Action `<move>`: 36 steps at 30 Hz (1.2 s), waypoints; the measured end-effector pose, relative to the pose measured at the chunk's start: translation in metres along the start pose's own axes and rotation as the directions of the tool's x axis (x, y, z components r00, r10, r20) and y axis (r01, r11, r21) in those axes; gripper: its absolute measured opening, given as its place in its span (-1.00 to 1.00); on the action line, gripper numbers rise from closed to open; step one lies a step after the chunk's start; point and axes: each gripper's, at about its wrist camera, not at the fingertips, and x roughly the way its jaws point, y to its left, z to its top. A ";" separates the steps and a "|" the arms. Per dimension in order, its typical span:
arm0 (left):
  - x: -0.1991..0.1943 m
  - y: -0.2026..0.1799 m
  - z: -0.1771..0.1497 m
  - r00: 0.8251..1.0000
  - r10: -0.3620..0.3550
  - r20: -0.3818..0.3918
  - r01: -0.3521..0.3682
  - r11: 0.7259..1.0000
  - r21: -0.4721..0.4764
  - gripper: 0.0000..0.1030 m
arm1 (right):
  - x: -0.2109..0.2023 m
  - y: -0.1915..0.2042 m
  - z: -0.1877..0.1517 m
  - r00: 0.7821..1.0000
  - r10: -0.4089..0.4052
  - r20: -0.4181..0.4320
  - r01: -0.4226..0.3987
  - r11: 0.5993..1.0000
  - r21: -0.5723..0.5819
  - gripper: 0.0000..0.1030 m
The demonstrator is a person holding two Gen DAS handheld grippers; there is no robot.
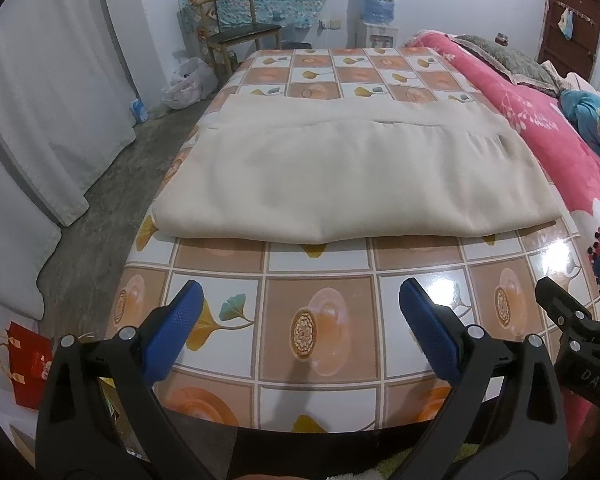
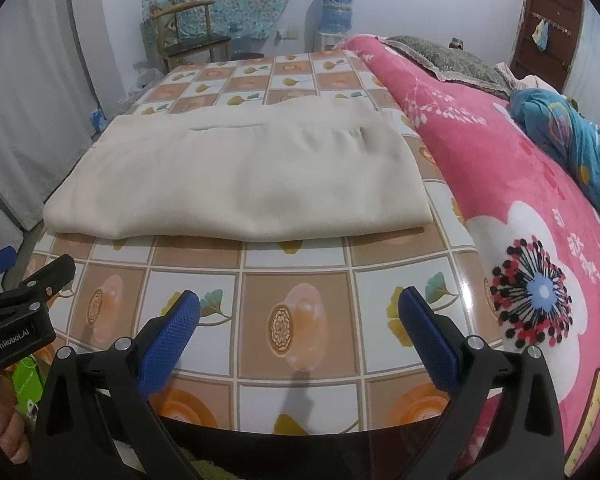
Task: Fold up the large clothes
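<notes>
Two tools hover over the near edge of the tiled-pattern counter (image 1: 320, 320), the left tool (image 1: 300, 320) and the right tool (image 2: 300, 320) each with blue fingers spread apart, holding nothing. Farther back, the folded cream cloth (image 1: 340, 176) lies flat across the counter, beside a pink bed (image 2: 500, 184).

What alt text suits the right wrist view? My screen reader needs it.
A folded beige cloth lies flat on a tile-patterned table, beside a pink floral blanket. The open right tongs hover empty near the table's front edge.
</notes>
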 end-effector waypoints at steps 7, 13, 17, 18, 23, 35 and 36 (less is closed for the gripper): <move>0.002 -0.003 -0.002 1.000 -0.018 -0.013 0.019 1.000 0.018 0.84 | 0.000 -0.001 0.000 1.000 -0.002 0.002 0.002 1.000 0.010 0.87; 0.002 -0.006 -0.003 1.000 -0.019 -0.010 0.020 1.000 0.024 0.84 | 0.000 -0.003 -0.001 1.000 -0.001 0.001 0.001 1.000 0.016 0.87; 0.002 -0.006 -0.003 1.000 -0.019 -0.010 0.019 1.000 0.024 0.84 | 0.001 -0.003 -0.002 1.000 -0.002 -0.003 0.002 1.000 0.013 0.87; 0.002 -0.007 -0.003 1.000 -0.020 -0.011 0.020 1.000 0.024 0.84 | 0.001 -0.003 -0.002 1.000 -0.001 -0.003 0.001 1.000 0.013 0.87; 0.003 -0.008 -0.003 1.000 -0.016 -0.016 0.016 1.000 0.026 0.84 | 0.003 0.002 -0.003 1.000 0.008 -0.005 -0.008 1.000 0.007 0.87; 0.003 -0.008 -0.003 1.000 -0.018 -0.015 0.019 0.999 0.028 0.84 | 0.003 0.004 -0.001 1.000 0.013 -0.006 -0.013 1.000 0.006 0.87; 0.003 -0.008 -0.003 1.000 -0.018 -0.014 0.018 0.999 0.027 0.84 | 0.003 0.004 -0.001 1.000 0.013 -0.005 -0.013 1.000 0.006 0.87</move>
